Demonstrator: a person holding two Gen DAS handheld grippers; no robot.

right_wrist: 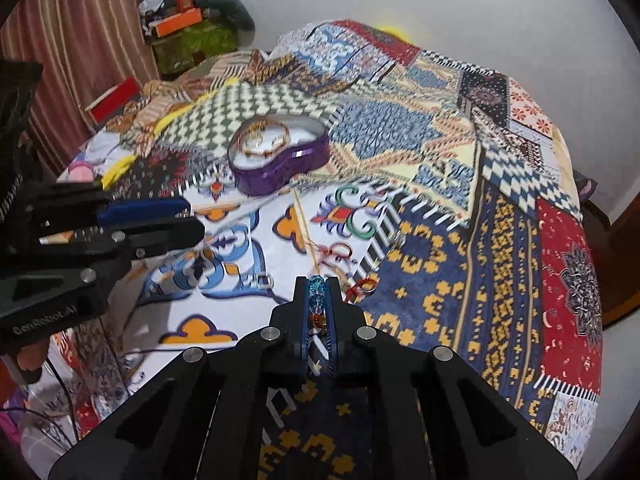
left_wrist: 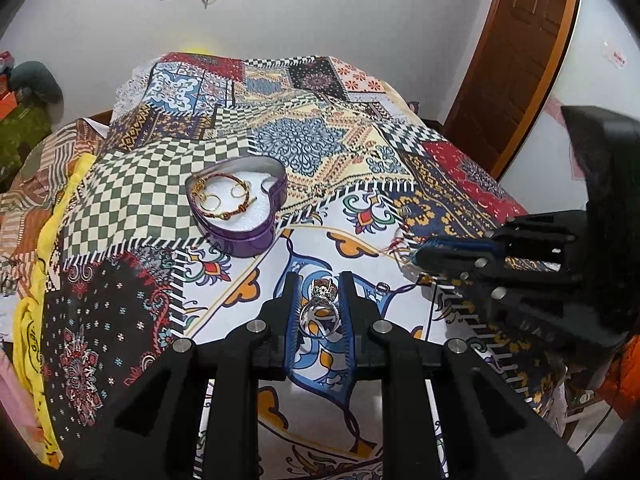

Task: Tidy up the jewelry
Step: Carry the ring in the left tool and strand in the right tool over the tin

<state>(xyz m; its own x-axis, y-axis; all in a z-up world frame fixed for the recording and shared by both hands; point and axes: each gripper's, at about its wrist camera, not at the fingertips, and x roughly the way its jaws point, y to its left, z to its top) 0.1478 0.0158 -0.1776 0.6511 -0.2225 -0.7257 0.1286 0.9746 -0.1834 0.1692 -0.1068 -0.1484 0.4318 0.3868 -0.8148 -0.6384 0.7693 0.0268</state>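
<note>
A purple heart-shaped tin (left_wrist: 240,236) stands open on the patchwork cloth and holds gold bangles and hoop rings (left_wrist: 224,196); it also shows in the right wrist view (right_wrist: 280,172). My left gripper (left_wrist: 320,280) is shut on a silver ring with a jewelled top (left_wrist: 322,304), just above the cloth. My right gripper (right_wrist: 318,280) is shut on a blue beaded bracelet (right_wrist: 317,294); it enters the left wrist view at the right (left_wrist: 424,256). A red thread bracelet (right_wrist: 340,252) and a small red loop (right_wrist: 362,286) lie on the cloth ahead of it.
A small silver ring (left_wrist: 382,289) lies right of my left gripper. The patchwork cloth (left_wrist: 312,140) covers the whole table. A yellow cloth (left_wrist: 36,288) hangs at the left edge. A wooden door (left_wrist: 516,60) stands at the back right, clutter (right_wrist: 188,20) at the back left.
</note>
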